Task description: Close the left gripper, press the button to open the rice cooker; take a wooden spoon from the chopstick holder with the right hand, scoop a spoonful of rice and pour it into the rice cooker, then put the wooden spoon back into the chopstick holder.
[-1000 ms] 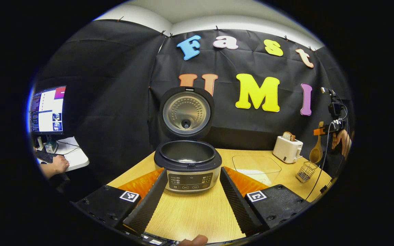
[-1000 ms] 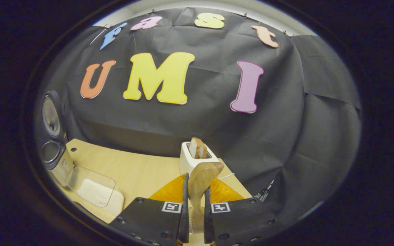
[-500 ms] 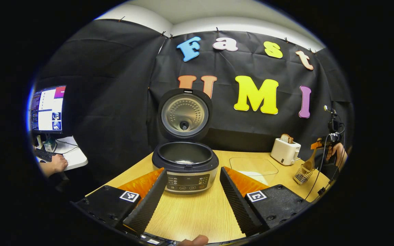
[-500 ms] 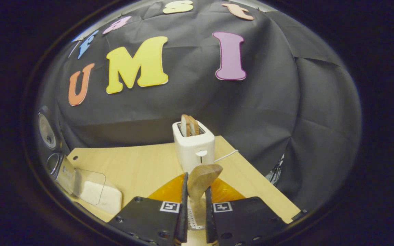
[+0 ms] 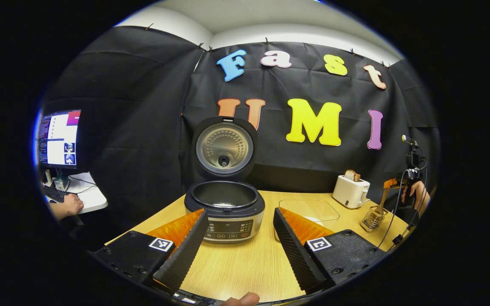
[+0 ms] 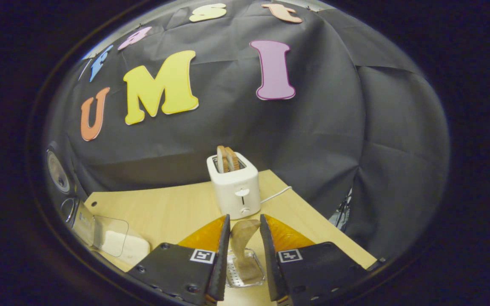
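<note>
Wooden and pale, the spoon (image 6: 243,248) stands in the wire holder (image 6: 245,272) right at the tips of the right gripper (image 6: 244,255). Its fingers have a gap on either side of the handle, parted and pressing on nothing, so the spoon looks to be resting in the holder on its own. Beyond it stands a white toaster (image 6: 233,185) with bread in its slots. Off to the side, a clear box of rice (image 6: 111,238) sits on the table (image 6: 172,208).

In the left gripper view the left gripper (image 5: 236,250) is spread wide and empty, aimed at the rice cooker (image 5: 224,210), whose lid (image 5: 223,146) stands up and open.

The task looks nearly done. My worry is the withdrawal: a finger brushing the handle on the way out could tip the spoon or drag the light holder over.
</note>
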Motion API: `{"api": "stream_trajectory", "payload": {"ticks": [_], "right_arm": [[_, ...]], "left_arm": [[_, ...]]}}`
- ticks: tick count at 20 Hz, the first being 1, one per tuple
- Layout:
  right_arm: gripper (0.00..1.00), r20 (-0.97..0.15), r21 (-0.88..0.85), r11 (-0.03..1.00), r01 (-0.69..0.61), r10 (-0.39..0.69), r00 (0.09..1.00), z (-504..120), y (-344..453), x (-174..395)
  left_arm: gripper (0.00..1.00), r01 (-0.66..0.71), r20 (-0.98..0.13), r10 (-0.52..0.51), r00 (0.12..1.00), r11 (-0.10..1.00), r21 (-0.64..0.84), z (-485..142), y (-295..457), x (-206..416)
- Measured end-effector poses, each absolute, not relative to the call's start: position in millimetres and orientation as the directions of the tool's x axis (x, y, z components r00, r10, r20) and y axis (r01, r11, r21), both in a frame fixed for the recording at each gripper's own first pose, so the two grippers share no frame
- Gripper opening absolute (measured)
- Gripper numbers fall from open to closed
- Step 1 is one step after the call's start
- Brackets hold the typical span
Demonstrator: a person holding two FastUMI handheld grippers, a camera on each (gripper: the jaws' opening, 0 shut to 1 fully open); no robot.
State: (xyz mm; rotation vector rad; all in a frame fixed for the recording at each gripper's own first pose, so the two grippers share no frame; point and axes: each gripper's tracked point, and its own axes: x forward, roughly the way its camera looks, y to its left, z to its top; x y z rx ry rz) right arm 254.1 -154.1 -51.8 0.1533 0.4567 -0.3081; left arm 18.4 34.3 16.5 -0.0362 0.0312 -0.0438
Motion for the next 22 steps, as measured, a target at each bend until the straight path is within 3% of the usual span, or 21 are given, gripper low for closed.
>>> {"api": "stream_trajectory", "payload": {"ticks": [2, 5, 10, 13, 22], "right_arm": [[0.39, -0.437, 0.064, 0.949, 0.309, -0.252, 0.863, -42, -154, 251], [0.54, -0.406, 0.01, 0.96, 0.281, -0.253, 0.878, -36, -152, 247], [0.93, -0.385, -0.027, 0.964, 0.265, -0.255, 0.887, -37, -144, 235], [0.99, -0.35, -0.027, 0.972, 0.235, -0.23, 0.908, -45, -140, 230], [0.98, -0.303, -0.017, 0.985, 0.174, -0.171, 0.938, -63, -131, 224]], "left_arm": [[0.98, 0.067, -0.027, -0.068, 0.997, 0.997, -0.031, 19, 27, 19], [0.98, 0.046, -0.016, -0.046, 0.999, 0.999, -0.009, 22, 31, 23], [0.98, 0.041, -0.035, -0.041, 0.999, 0.999, -0.013, 33, 34, 45], [0.98, 0.021, -0.024, -0.021, 0.999, 1.0, -0.011, 56, 39, 63], [0.98, -0.069, 0.024, 0.068, 0.997, 0.998, 0.006, 138, 69, 142]]}}
